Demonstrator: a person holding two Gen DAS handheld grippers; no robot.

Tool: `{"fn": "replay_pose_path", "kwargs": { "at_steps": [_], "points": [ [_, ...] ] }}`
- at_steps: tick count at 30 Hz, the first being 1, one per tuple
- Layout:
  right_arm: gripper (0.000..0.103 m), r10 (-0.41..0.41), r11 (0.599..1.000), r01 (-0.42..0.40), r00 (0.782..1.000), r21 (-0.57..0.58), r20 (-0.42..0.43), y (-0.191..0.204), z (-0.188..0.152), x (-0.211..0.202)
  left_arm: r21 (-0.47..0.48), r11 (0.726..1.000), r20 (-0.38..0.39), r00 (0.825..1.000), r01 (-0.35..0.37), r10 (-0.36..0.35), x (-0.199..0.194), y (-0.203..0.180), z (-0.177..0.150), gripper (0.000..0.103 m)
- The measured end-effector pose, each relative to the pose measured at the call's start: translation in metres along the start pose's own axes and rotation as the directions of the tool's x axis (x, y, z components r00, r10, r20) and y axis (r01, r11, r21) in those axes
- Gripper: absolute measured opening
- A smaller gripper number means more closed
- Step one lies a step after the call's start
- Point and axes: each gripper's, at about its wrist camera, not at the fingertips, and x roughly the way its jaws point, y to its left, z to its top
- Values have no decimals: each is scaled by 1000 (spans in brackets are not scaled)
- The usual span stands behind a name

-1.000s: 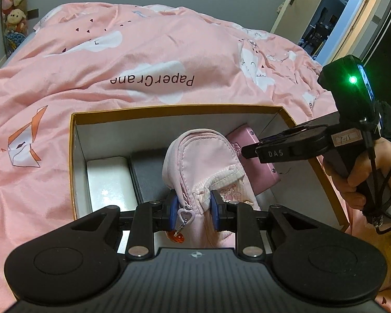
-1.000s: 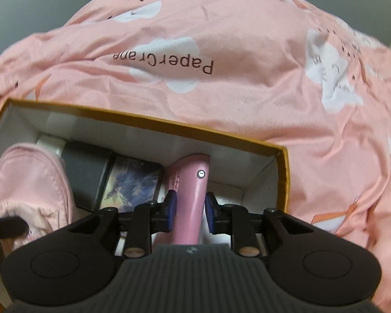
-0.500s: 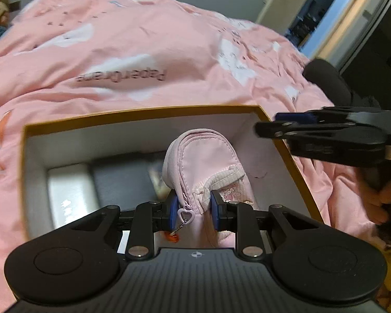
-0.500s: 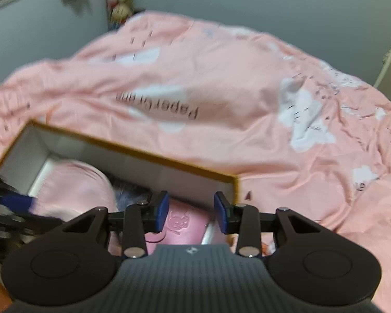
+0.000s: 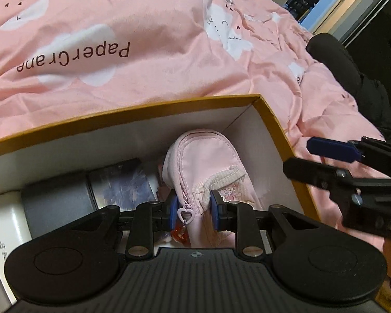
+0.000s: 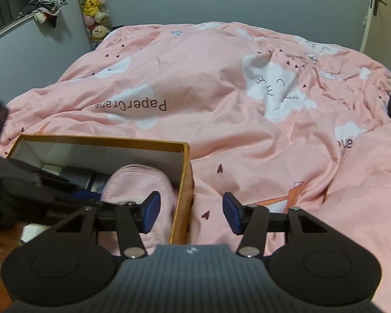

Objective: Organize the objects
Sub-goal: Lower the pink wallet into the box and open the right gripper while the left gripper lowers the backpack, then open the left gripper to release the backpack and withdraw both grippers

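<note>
My left gripper (image 5: pixel 193 208) is shut on the zipper end of a pink fabric pouch (image 5: pixel 208 161). The pouch hangs inside the right end of an open gold-rimmed cardboard box (image 5: pixel 143 108), near its right wall. My right gripper (image 6: pixel 191 214) hovers above that right wall, its jaws opening with nothing between them. From the right wrist view the pouch (image 6: pixel 138 182) fills the near right corner of the box (image 6: pixel 104 139). The left gripper (image 6: pixel 39 198) shows there only as a dark blur. From the left wrist view the right gripper (image 5: pixel 315 157) is just outside the box.
A grey case (image 5: pixel 54 195), a patterned card (image 5: pixel 122 182) and a white item (image 5: pixel 2 224) lie side by side in the box. A pink duvet (image 6: pixel 247 104) spreads all around. Plush toys (image 6: pixel 93 7) hang at the far wall. A dark rounded object (image 5: pixel 352 78) is at the right.
My right gripper let go of a pink flat case inside the box, rose, moved right past the box wall and opened. My left gripper carried the pouch toward the box's right end.
</note>
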Motion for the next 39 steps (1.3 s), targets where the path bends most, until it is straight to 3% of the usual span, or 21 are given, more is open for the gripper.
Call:
{"fn": "replay_pose_path", "kwargs": {
  "at_steps": [6,9,13,15,22,27,32,35,39],
  "points": [
    [56,16,1000,-16,1000,10,-8,-2,-2,7,-9,999,-29,999,-40,39,14,-2,4,31],
    [56,15,1000,-14,1000,16,-17,-3,-3,11,-13,998,-25,998,-62,61,20,-3,3,35],
    [58,4,1000,-4,1000,4,-24,-1,-6,9,8,994,5,994,-107,107,17,-10,2,49],
    [59,-6,1000,6,1000,-4,-18,0,-6,6,9,994,20,994,-107,107,13,-11,1,50],
    [61,-26,1000,27,999,-6,39,3,-9,-27,7,995,189,977,-99,96,-42,-27,-6,55],
    [61,-20,999,16,993,36,114,5,-27,-70,50,996,343,938,-75,53,-109,-53,-46,55],
    [61,-11,997,1,990,74,140,14,-68,-105,22,997,389,919,-75,61,-147,-65,-99,55],
    [61,3,997,-12,993,79,121,21,-98,-120,0,998,367,929,-61,57,-154,-65,-131,55],
    [59,24,992,-34,997,125,78,26,-133,-133,-35,999,286,957,-36,45,-150,-65,-168,55]
  ]
}}
